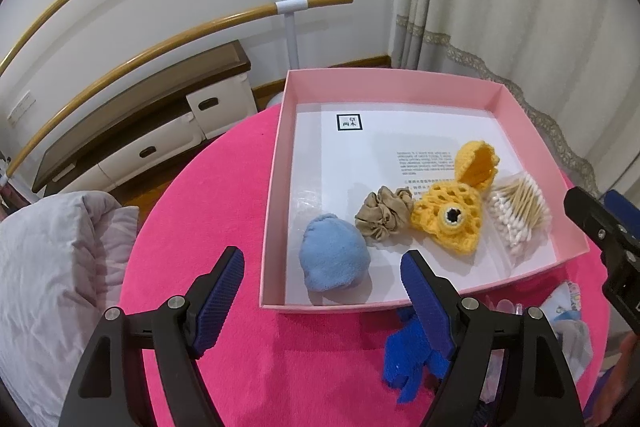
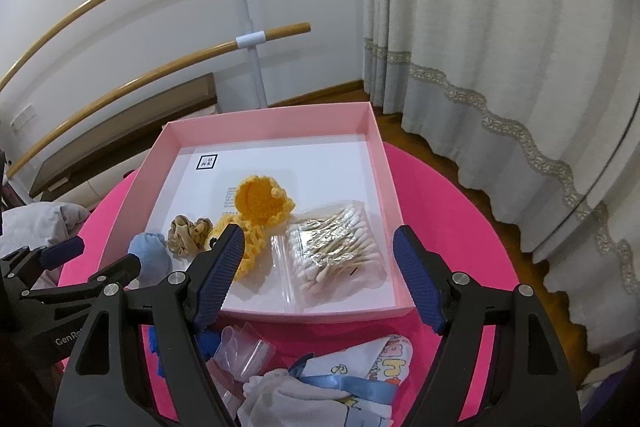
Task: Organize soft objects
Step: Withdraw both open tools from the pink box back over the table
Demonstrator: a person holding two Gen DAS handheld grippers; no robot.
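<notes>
Both tongs stand wide and hold nothing. The left gripper [image 1: 322,269] hangs over the near edge of the pink box [image 1: 276,187], and the blue plush ball [image 1: 334,253] lies inside just beyond its fingertips. Beyond the ball, in a row to the right, are the beige scrunchie [image 1: 382,215], the yellow crochet pouch [image 1: 452,219] and the bag of cotton swabs [image 1: 518,215], which lies just ahead of the right gripper [image 2: 320,247].

I judge that placing is finished for these four. What is still loose lies under the tongs, outside the box: a blue felt piece [image 1: 408,359], a printed cloth [image 2: 384,355] and a small clear bag [image 2: 244,347]. The next move asks one gripper to draw back, go down over one of these and close on it gently.
</notes>
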